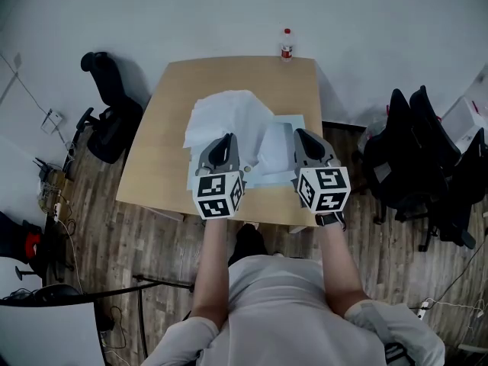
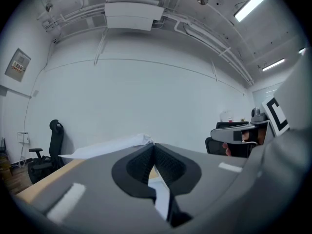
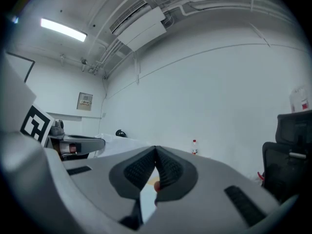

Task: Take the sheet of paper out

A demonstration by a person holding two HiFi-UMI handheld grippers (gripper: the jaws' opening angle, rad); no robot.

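Note:
A rumpled white sheet of paper (image 1: 229, 117) stands raised over the wooden table (image 1: 164, 166). Its right part overlaps a pale clear sleeve (image 1: 280, 139) lying flat. My left gripper (image 1: 226, 138) is held level above the table's near half with its jaws closed. In the left gripper view the sheet (image 2: 109, 147) runs up to the closed tips of the left gripper (image 2: 154, 144). My right gripper (image 1: 299, 132) hovers over the sleeve's right edge. Its jaws meet at the tips in the right gripper view (image 3: 156, 148); whether they pinch the sleeve is hidden.
A small bottle with a red cap (image 1: 287, 44) stands at the table's far edge, also in the right gripper view (image 3: 194, 146). A black office chair (image 1: 107, 120) is left of the table, and dark chairs (image 1: 427, 158) crowd the right. Cables lie on the wooden floor.

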